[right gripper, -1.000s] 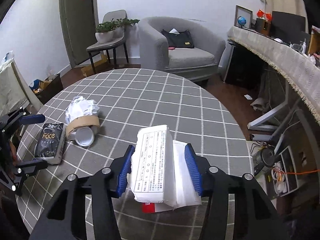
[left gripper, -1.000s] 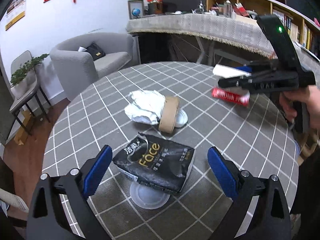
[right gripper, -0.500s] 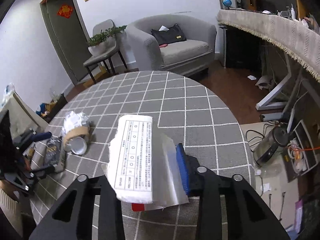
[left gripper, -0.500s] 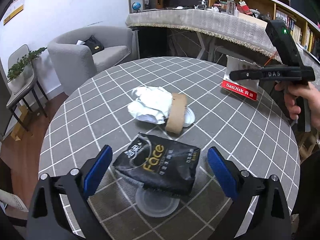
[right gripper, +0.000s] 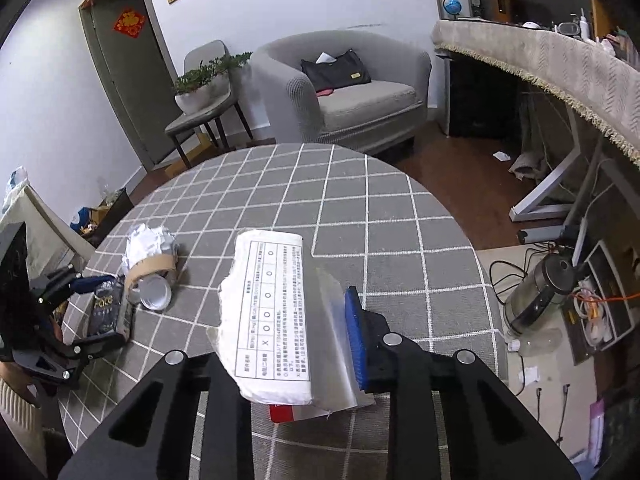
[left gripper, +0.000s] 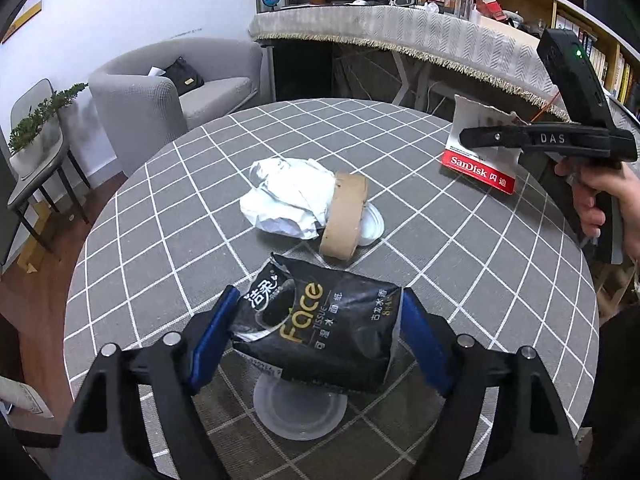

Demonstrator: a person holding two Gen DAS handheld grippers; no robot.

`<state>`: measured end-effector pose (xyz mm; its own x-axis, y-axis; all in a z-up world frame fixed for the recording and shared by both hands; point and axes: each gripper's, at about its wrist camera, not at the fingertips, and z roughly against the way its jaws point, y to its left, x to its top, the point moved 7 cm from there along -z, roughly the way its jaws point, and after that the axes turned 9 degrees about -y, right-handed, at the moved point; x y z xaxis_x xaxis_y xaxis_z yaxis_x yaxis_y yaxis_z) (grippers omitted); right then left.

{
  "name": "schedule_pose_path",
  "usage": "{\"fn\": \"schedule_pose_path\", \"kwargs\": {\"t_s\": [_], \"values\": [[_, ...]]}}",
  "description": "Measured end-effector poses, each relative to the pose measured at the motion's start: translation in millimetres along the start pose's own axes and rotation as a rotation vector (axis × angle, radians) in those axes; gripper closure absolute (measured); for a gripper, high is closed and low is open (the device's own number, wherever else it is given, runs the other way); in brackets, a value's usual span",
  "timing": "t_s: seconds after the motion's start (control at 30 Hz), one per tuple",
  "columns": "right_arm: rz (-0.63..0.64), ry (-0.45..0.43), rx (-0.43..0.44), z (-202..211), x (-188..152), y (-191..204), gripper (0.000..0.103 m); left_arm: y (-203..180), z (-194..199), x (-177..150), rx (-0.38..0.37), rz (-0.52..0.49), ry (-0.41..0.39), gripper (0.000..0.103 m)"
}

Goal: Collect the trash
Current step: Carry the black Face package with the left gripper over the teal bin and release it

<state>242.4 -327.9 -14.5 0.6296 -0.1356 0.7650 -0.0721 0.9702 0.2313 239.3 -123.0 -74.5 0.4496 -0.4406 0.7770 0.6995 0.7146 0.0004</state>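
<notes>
Grey checked tabletop (left gripper: 440,264) carries the trash. Directly ahead of the left tool (left gripper: 316,332) lies the black tissue pack (left gripper: 316,336), long axis crosswise; its jaws have just been closing and touch both ends. The right tool (right gripper: 298,328), having just been closing, clamps the torn card package (right gripper: 272,312).

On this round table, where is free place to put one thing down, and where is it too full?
The far half of the table, toward the armchair, is bare cloth. Bare too is the strip between the crumpled paper and the SanDisk package. Crowded: the near side, around the tissue pack, cardboard ring and plastic lids.
</notes>
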Motion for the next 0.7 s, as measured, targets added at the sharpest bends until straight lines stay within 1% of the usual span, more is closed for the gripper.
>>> {"fn": "schedule_pose_path", "kwargs": {"t_s": [0.07,0.1,0.2,0.3,0.33,0.4,0.47,0.53,0.7], "values": [[-0.006,-0.013,0.010,3.1,3.0,2.7,0.085,-0.9,3.7,0.0,0.009,0.005,-0.014,0.023],[-0.008,-0.020,0.011,4.8,4.6,3.7,0.090,-0.7,5.8,-0.1,0.016,0.010,-0.022,0.023],[-0.003,-0.030,0.016,7.8,7.2,9.8,0.094,0.7,13.1,1.5,0.037,0.032,-0.051,0.023],[0.016,-0.041,-0.005,10.0,4.7,11.8,0.095,6.7,27.4,6.0,0.055,0.102,-0.115,0.023],[0.014,-0.049,-0.008,12.3,4.8,12.7,0.098,8.5,32.7,7.8,0.061,0.127,-0.137,0.023],[0.010,-0.069,-0.003,18.3,3.9,15.9,0.099,11.0,45.9,11.5,0.061,0.174,-0.183,0.023],[0.007,-0.086,0.006,25.3,3.7,21.4,0.099,11.9,58.9,11.3,0.078,0.189,-0.211,0.023],[0.008,-0.098,0.015,31.5,1.0,29.3,0.100,12.5,68.3,8.8,0.107,0.192,-0.222,0.023],[0.005,-0.112,0.040,43.3,-6.6,48.8,0.101,16.8,89.9,-4.2,0.171,0.241,-0.240,0.024]]}}
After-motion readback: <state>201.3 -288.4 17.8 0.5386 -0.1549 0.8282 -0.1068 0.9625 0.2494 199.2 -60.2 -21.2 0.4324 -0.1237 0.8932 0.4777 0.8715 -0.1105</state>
